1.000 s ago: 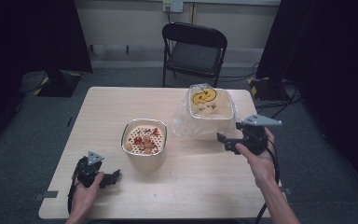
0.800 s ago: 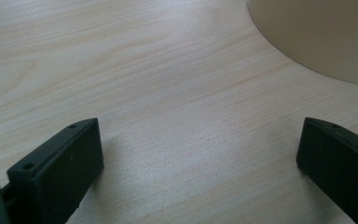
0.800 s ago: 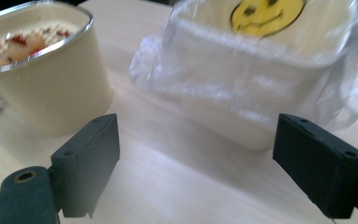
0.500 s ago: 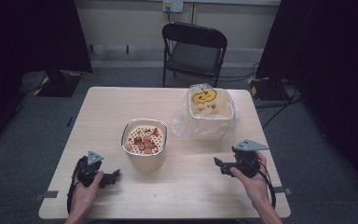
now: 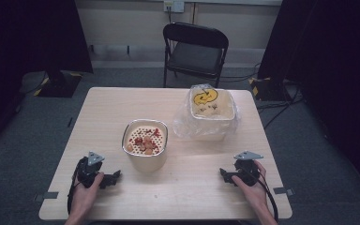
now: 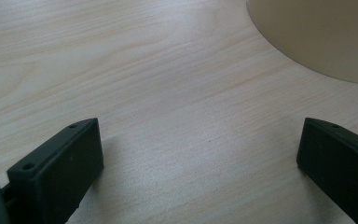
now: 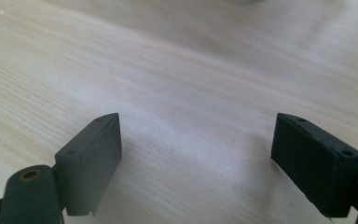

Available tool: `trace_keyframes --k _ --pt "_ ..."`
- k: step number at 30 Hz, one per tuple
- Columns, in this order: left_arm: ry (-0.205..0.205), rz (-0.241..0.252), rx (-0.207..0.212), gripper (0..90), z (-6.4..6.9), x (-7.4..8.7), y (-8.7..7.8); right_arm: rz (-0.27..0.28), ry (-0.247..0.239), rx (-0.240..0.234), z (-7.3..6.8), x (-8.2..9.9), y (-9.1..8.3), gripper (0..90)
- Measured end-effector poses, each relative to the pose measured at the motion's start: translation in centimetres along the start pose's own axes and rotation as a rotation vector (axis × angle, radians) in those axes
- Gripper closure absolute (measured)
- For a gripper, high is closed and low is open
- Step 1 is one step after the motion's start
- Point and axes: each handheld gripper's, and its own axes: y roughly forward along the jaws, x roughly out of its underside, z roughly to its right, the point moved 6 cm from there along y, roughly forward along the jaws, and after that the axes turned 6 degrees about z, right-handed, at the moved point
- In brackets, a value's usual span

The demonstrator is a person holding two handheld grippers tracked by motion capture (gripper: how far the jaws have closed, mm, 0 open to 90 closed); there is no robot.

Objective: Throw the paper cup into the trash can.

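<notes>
A steel pot [image 5: 145, 149] with a perforated insert and red and pale food pieces stands mid-table. Behind it to the right, a white tub [image 5: 212, 112] with a yellow mark sits in clear plastic wrap. My left gripper [image 5: 113, 176] rests on the table at the front left, open, jaws wide apart over bare wood [image 6: 200, 154]; the pot's wall [image 6: 326, 37] is just ahead of it. At the front right, my right gripper [image 5: 224, 173] lies low on the table, open with nothing between its jaws [image 7: 196, 154].
The light wooden table [image 5: 178, 197] has bare wood along the front between the two hands. A black folding chair [image 5: 194, 51] stands behind the far edge. Cables and dark curtains lie around the floor beyond.
The right gripper has come back from beside the wrapped tub toward the front right edge and settled low on the table. The left gripper has stayed put.
</notes>
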Motion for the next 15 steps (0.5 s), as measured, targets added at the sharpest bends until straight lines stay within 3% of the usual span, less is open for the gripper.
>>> trace_keyframes --k 8,15 --pt "0.012 -0.004 -0.007 0.1 -0.07 0.04 -0.12 0.048 -0.003 -0.005 0.07 0.3 0.06 12.1" --pt "0.007 -0.001 -0.008 0.2 -0.05 0.03 -0.11 0.049 -0.007 -0.007 0.11 0.32 0.07 12.1"
